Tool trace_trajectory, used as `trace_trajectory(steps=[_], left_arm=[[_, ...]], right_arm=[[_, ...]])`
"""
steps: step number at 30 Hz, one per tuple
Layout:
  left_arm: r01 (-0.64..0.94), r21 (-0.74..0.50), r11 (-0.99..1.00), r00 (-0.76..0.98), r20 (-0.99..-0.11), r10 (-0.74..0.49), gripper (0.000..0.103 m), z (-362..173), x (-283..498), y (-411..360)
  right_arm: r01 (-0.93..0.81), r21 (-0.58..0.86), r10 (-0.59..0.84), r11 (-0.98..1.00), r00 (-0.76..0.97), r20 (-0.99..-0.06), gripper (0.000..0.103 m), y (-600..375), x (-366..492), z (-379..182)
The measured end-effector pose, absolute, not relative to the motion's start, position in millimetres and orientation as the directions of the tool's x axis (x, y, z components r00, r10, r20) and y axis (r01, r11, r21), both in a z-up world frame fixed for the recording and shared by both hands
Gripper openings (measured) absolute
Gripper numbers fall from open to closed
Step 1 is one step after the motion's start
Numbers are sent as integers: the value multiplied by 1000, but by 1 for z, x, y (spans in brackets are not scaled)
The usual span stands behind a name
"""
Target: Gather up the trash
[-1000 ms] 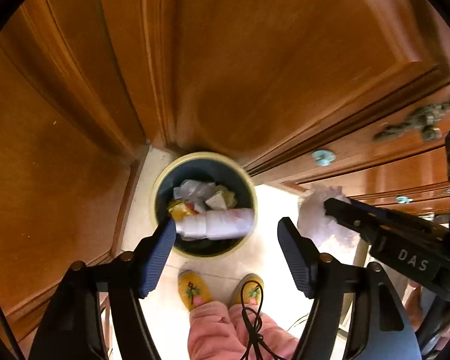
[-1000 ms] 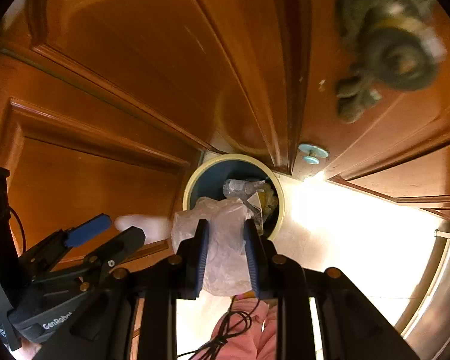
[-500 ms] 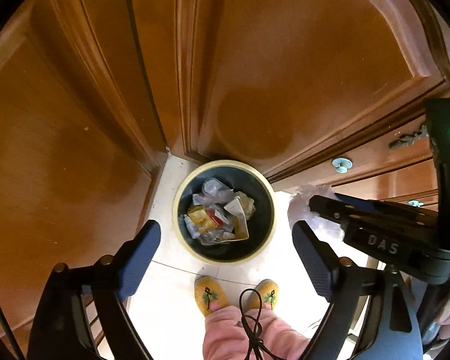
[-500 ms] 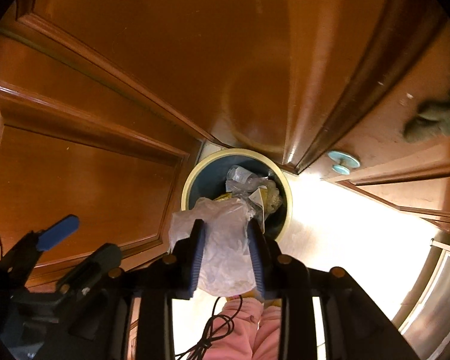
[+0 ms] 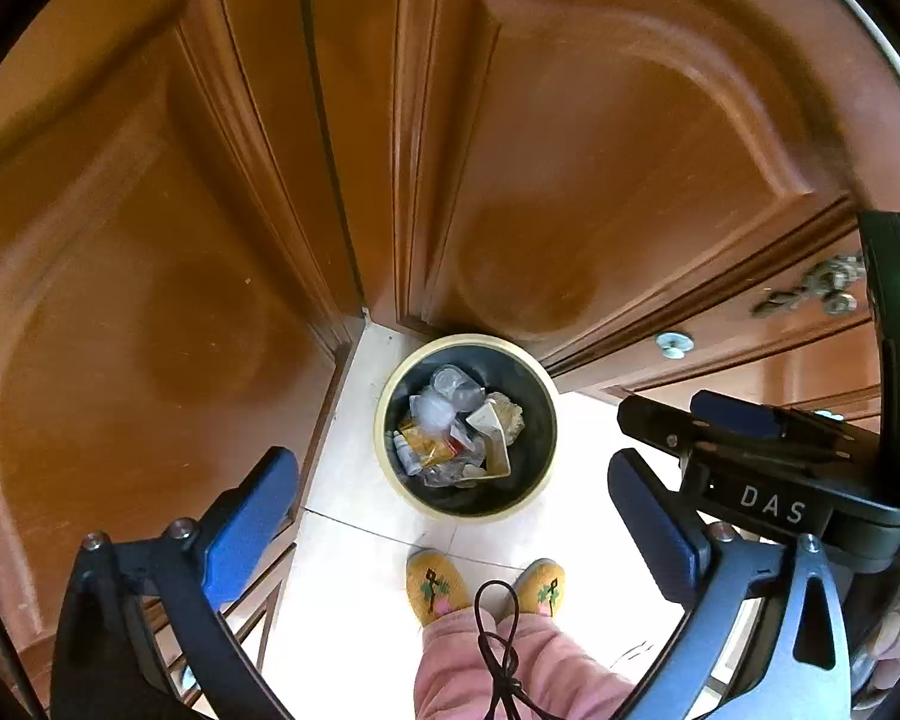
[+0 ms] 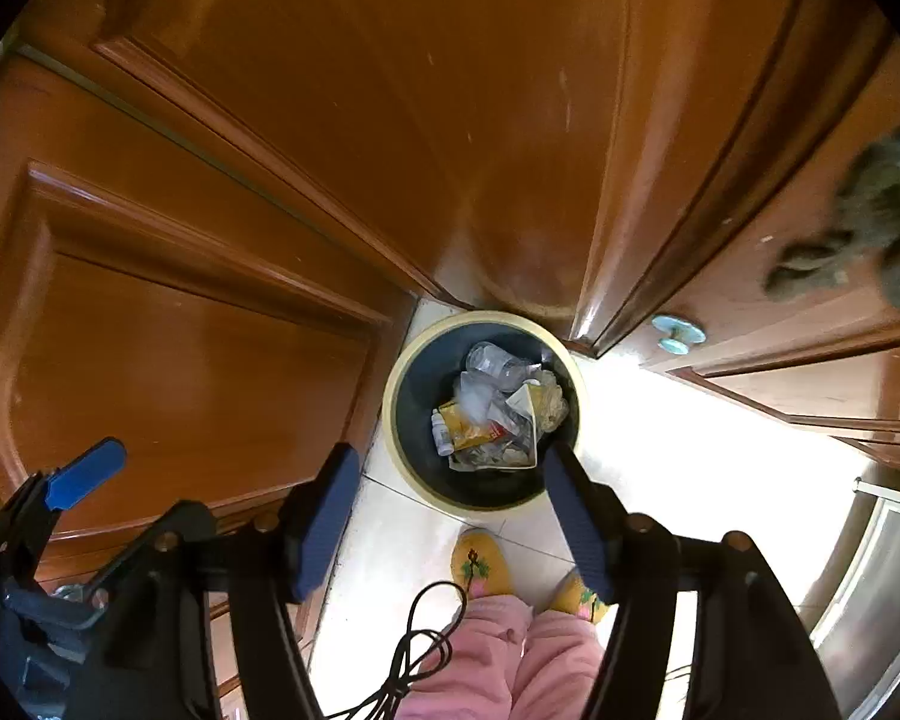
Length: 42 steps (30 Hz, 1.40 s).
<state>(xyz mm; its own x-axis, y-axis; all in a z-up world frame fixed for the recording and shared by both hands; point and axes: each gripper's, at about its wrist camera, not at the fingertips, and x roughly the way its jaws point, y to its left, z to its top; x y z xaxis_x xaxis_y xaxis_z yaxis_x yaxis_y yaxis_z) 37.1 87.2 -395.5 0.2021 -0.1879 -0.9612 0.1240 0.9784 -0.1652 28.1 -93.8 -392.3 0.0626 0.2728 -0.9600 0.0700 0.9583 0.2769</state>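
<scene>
A round dark bin with a cream rim [image 5: 384, 420] [image 6: 395, 387] stands on the pale floor in the corner of two wooden doors. Inside lies trash: a clear bottle [image 5: 453, 381] [image 6: 495, 360], a yellow wrapper [image 5: 426, 450] [image 6: 468, 429], folded white paper [image 5: 492, 432] and a crumpled clear plastic bag [image 5: 432, 411] [image 6: 474, 396]. Both grippers point down above the bin. My left gripper [image 5: 450, 516] has its jaws opening wide, with nothing between them. My right gripper [image 6: 450, 516] is also opening and holds nothing; its blue pads [image 6: 324, 510] frame the bin's near rim.
Brown wooden doors [image 5: 600, 180] [image 6: 390, 120] close in behind and beside the bin. A pale blue door stop [image 5: 673, 343] [image 6: 678, 333] sits at the right. The person's yellow slippers [image 5: 435, 585] [image 6: 480, 561], pink trousers and a black cord [image 6: 414, 648] are just below the bin.
The white cup-like thing left the left jaws and the clear plastic bag dropped from the right jaws into the bin. Both grippers opened wider and rose, so the bin looks smaller.
</scene>
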Motion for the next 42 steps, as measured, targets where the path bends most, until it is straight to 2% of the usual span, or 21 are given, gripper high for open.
trace_trajectory(steps=[10, 19, 29, 38, 42], left_arm=[[185, -199, 962, 260, -934, -243, 102, -291, 21, 84], [206, -191, 960, 362, -896, -256, 102, -183, 25, 76], [227, -145, 963, 531, -811, -247, 102, -72, 34, 74], [189, -87, 978, 635, -749, -189, 102, -19, 41, 60], [141, -67, 988, 672, -726, -145, 102, -8, 46, 58]], right_arm=[[34, 291, 282, 956, 166, -945, 66, -109, 17, -285], [41, 317, 286, 948, 332, -899, 66, -128, 4, -166], [45, 222, 162, 974, 546, -822, 67, -138, -8, -36], [46, 177, 106, 983, 646, -756, 71, -142, -2, 17], [45, 171, 98, 984, 662, -743, 71, -146, 10, 18]])
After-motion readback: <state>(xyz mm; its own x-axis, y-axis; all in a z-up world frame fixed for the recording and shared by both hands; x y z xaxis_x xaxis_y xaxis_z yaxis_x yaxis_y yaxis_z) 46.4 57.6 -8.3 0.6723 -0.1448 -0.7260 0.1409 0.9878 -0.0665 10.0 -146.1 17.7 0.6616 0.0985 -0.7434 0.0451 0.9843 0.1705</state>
